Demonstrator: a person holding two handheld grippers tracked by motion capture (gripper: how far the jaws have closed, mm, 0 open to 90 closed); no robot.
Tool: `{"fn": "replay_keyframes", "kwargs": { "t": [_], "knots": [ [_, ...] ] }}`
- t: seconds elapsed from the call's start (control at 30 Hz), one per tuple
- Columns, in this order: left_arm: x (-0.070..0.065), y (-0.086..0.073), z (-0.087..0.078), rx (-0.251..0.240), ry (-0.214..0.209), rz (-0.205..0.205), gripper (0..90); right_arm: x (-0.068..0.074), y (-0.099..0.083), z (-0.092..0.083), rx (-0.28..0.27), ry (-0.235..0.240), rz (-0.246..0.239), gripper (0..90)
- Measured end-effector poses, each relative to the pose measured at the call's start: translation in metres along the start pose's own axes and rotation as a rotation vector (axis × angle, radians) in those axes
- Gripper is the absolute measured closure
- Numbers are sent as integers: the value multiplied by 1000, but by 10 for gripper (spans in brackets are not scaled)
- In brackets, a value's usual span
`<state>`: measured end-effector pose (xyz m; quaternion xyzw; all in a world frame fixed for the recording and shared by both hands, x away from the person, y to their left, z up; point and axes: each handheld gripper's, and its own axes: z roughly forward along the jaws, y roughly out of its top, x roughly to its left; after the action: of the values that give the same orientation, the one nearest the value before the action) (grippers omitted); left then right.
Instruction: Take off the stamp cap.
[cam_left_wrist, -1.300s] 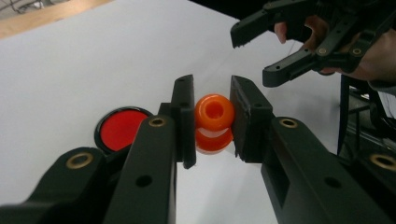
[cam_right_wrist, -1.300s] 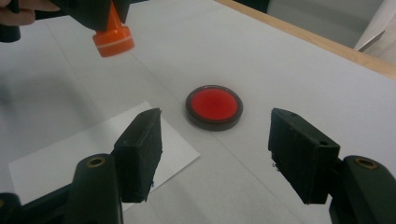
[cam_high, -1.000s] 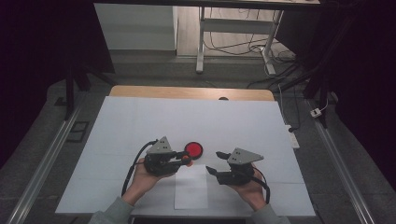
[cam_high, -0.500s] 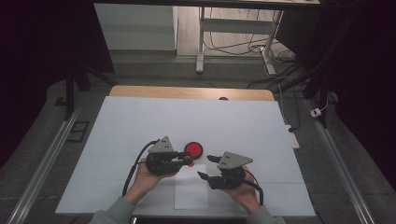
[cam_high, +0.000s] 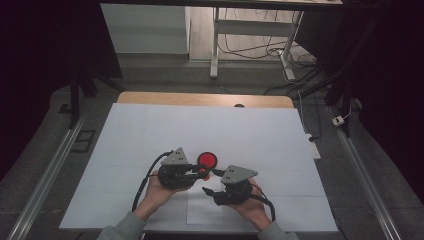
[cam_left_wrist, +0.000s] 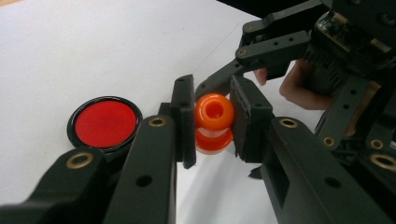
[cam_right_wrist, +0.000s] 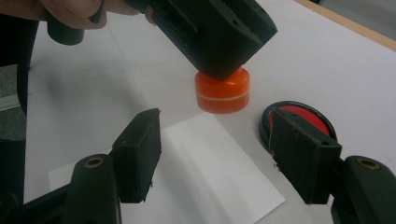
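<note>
1. We've got the left gripper (cam_high: 201, 171) clamped on a small orange plastic piece (cam_left_wrist: 214, 122). In the left gripper view both pads press on its sides, so it's properly gripped and not just sitting between them.
2. The orange piece looks like a rounded top with a hole in it on a wider base with a pale ring around it. In the right gripper view that base (cam_right_wrist: 222, 90) sits right down at the white table (cam_high: 150, 130), though we can't tell if it touches it.
3. It sits in the near middle of the table, just on the near side of a red disc with a black rim (cam_high: 207, 160). The disc lies flat on the table by itself, close to the orange piece; whether they touch we can't say.
4. Our right gripper (cam_high: 212, 181) is open with nothing between its pads. In the right gripper view the pads stand wide apart, with the orange piece straight ahead in the gap and a bit beyond.
5. From the high view the two grippers point at each other, left one on the left, right one just near and right of it.
6. A loose white sheet of paper (cam_high: 202, 210) lies flat under the right gripper, at the near edge.
</note>
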<state>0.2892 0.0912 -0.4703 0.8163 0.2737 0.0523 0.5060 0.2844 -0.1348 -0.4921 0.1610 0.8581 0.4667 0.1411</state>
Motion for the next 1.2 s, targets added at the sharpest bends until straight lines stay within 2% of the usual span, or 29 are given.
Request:
{"fn": "replay_keyframes", "kwargs": {
  "t": [0.1, 0.33, 0.57, 1.2],
  "knots": [
    [0, 0, 1, -1, -7, -6, 720, 1, 1, 5, -2, -4, 14, 340],
    [0, -1, 2, 0, -9, -11, 720, 4, 3, 10, 2, -34, 2, 352],
    [-1, 0, 3, 5, -11, -5, 720, 5, 5, 12, -4, -64, -6, 406],
    [-1, 0, 4, 11, -17, -5, 720, 6, 5, 12, 1, -68, -15, 585]
  ]
}}
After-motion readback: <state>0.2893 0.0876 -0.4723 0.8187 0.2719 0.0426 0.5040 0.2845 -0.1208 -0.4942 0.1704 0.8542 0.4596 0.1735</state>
